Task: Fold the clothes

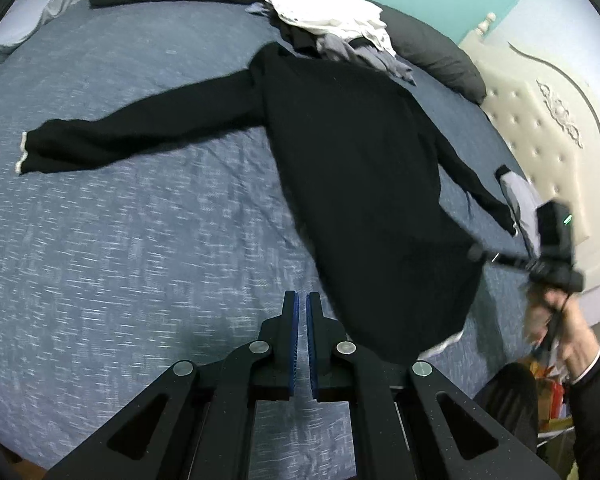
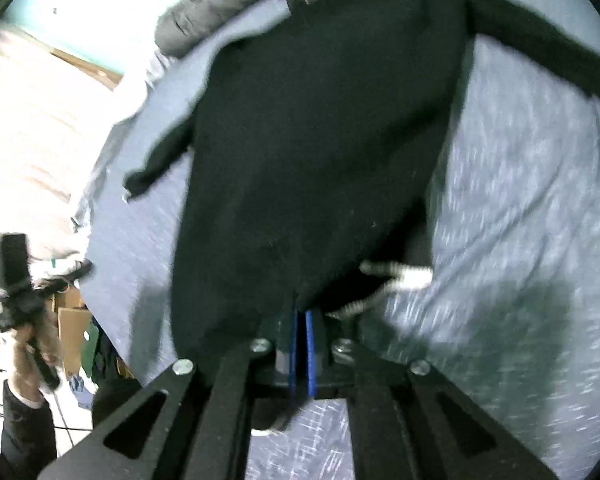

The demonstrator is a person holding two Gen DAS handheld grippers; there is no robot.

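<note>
In the left wrist view, the black top (image 1: 352, 184) lies spread on the bed (image 1: 120, 240), 1 sleeve (image 1: 140, 136) stretched out; the left gripper (image 1: 302, 312) hangs above bare cover with jaws nearly together, holding nothing. In the right wrist view, the right gripper (image 2: 302, 316) is pinched on the top's hem (blurred, so contact is judged). The step looks like laying out; next, folding the sleeve inward calls for a grip at its cuff.

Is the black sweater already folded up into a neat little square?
No, the black sweater lies spread out on the blue bed cover, with one long sleeve stretched straight out to the side.
</note>
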